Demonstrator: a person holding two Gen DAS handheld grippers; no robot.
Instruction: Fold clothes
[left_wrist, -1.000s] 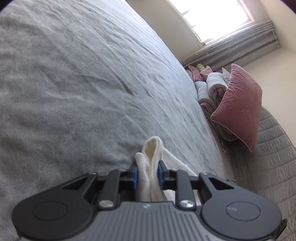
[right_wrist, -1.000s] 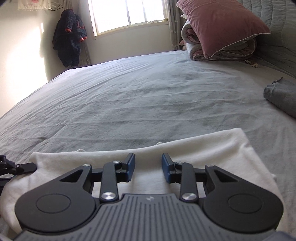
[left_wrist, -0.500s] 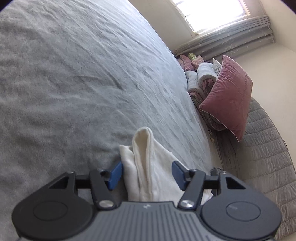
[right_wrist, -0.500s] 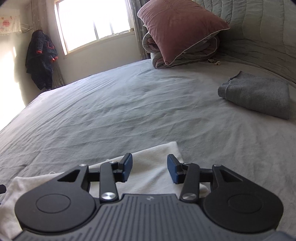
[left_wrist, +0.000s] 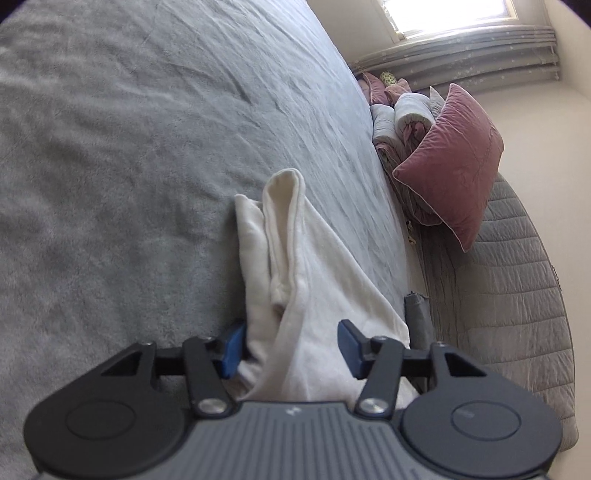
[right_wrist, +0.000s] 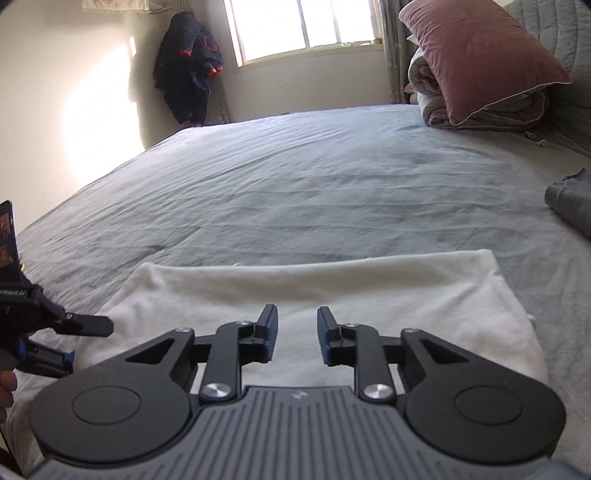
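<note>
A cream white garment (left_wrist: 295, 258) lies folded into a long band on the grey bed sheet (left_wrist: 110, 166). My left gripper (left_wrist: 291, 347) straddles its near end with the jaws closing; the cloth runs between the blue pads, which stand apart from each other. In the right wrist view the same garment (right_wrist: 314, 288) stretches crosswise. My right gripper (right_wrist: 297, 332) hovers over its middle, jaws closing to a narrow gap with nothing pinched. The left gripper (right_wrist: 79, 341) shows at the garment's left end.
A folded grey cloth (right_wrist: 572, 206) lies at the right on the bed. A pink pillow (right_wrist: 476, 55) rests on a rolled quilt (right_wrist: 480, 110) by the quilted headboard (left_wrist: 517, 314). A dark jacket (right_wrist: 188, 74) hangs on the far wall near the window.
The left jaws, shut on the cream fold a second ago, have let go and spread. The right view swung right, then back to the garment's middle, and its jaws narrowed.
</note>
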